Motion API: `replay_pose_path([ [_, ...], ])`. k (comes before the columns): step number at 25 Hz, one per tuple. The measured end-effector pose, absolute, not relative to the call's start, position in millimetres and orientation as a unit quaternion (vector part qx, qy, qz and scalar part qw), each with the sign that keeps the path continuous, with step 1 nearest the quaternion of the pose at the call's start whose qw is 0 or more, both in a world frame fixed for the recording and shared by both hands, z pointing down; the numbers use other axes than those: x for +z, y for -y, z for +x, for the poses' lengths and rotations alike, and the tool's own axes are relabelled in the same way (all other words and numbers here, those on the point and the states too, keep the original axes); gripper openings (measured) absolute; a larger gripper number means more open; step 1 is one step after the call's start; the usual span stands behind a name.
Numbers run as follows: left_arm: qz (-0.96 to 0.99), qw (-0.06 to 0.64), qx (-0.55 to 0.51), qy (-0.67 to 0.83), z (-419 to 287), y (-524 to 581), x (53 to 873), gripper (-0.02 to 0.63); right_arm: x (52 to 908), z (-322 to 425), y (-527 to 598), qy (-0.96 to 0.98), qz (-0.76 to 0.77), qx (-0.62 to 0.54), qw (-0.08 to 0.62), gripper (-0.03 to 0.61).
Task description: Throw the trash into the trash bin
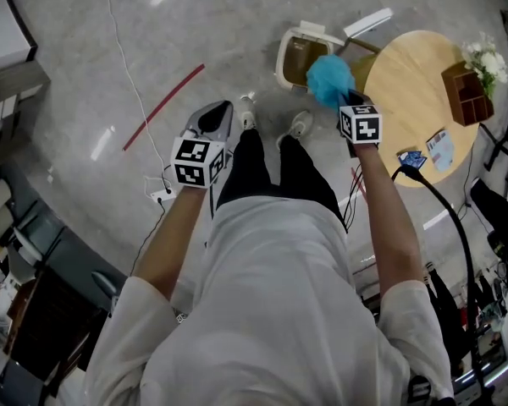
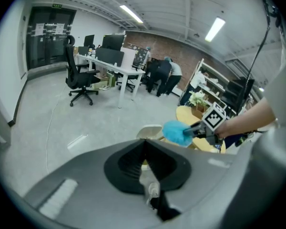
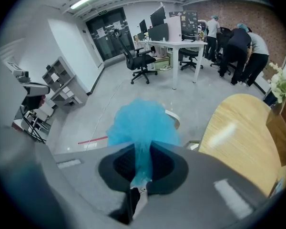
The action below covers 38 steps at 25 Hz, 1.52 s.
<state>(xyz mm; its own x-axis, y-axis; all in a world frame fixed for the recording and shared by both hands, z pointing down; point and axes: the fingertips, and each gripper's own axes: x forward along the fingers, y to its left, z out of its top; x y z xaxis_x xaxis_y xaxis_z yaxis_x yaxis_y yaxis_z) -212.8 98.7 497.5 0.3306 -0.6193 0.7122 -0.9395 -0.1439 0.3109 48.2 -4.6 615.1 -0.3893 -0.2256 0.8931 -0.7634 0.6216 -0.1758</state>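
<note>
A fluffy blue mesh ball (image 1: 330, 79) hangs just above the open cream trash bin (image 1: 298, 57), whose lid (image 1: 367, 22) is flipped back. My right gripper (image 1: 345, 98) is shut on the ball's tail; in the right gripper view the ball (image 3: 142, 123) bulges out past the jaws of the gripper (image 3: 142, 151) and hides most of the bin (image 3: 174, 119). My left gripper (image 1: 215, 118) hangs over bare floor left of the person's shoes, shut with nothing in it. The left gripper view shows its jaws (image 2: 144, 144) meeting, with the bin (image 2: 150, 130) and the ball (image 2: 176, 131) beyond.
A round wooden table (image 1: 411, 100) stands right of the bin, bearing a brown organizer box (image 1: 466, 93) with white flowers and some cards (image 1: 440, 149). A red strip (image 1: 162, 106) and a white cable cross the grey floor. Office desks, a black chair (image 2: 81, 78) and people stand far off.
</note>
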Motion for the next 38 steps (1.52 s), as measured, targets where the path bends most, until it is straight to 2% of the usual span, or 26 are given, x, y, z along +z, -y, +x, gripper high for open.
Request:
replay_pose_path([
  [16, 0.721, 0.372, 0.237, 0.534, -219, -86, 549, 0.005, 689, 36, 12, 0.767, 0.307, 0.323, 0.463, 0.014],
  [38, 0.717, 0.379, 0.274, 0.516, -200, -89, 661, 0.005, 810, 28, 20, 0.766, 0.297, 0.337, 0.459, 0.014],
])
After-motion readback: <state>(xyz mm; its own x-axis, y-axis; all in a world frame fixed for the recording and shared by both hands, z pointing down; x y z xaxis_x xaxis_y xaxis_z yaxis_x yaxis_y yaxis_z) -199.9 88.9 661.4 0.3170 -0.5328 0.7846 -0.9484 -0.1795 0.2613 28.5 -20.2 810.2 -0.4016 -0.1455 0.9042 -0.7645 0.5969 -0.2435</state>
